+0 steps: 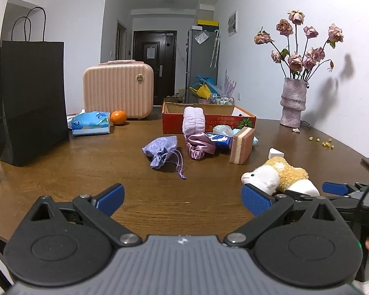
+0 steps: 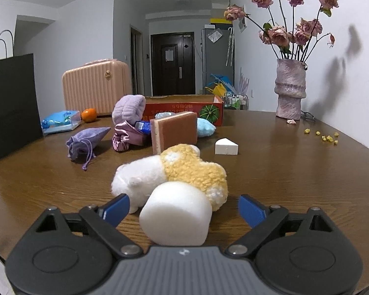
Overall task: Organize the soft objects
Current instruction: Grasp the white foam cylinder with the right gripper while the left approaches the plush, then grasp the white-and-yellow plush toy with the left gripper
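Now both the right gripper (image 2: 184,209) and left gripper (image 1: 183,199) gape wide, gripping nothing.

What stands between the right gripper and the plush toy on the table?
A white foam cylinder lies between the open jaws of the right gripper, directly in front of the plush toy and touching it. The pads do not press on the cylinder.

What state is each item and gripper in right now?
left gripper: open, empty
right gripper: open, white foam cylinder between the fingers, unpinched
plush toy: lying on the table
drawstring pouch: cinched shut
cardboard box: open-topped
sponge: on edge
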A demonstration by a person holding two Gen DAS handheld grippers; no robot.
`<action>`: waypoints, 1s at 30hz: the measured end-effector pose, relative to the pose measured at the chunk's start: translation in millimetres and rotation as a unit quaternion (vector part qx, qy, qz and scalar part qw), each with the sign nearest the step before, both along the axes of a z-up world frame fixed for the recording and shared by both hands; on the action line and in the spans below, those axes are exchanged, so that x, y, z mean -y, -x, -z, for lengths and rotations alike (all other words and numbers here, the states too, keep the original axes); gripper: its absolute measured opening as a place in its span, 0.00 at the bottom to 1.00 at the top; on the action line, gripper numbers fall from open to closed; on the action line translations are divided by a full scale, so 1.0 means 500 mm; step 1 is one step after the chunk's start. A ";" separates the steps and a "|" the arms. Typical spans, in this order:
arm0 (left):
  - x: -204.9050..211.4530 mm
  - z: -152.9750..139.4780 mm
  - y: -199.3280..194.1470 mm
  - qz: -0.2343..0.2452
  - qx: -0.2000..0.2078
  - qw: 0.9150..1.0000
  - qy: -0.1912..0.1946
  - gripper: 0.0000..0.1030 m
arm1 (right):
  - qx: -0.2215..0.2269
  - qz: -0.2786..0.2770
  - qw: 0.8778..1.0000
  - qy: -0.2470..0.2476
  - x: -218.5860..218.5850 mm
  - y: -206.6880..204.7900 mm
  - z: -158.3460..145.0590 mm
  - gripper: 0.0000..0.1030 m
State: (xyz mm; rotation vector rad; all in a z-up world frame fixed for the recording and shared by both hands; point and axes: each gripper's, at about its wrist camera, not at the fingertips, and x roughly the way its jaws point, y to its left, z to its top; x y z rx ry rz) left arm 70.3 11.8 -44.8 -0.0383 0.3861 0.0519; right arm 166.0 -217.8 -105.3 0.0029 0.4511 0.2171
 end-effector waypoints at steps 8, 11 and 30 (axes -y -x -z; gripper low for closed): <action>0.003 0.003 -0.003 0.003 -0.002 1.000 -0.002 1.00 | -0.020 0.004 1.000 0.013 -0.010 -0.031 0.022 0.60; 0.004 0.003 -0.004 0.006 -0.002 1.000 0.000 1.00 | -0.021 0.001 1.000 0.013 -0.008 -0.031 0.024 0.59; 0.053 -0.012 -0.073 0.036 -0.011 0.999 -0.019 1.00 | 0.017 0.001 1.000 -0.011 0.058 0.016 -0.019 0.54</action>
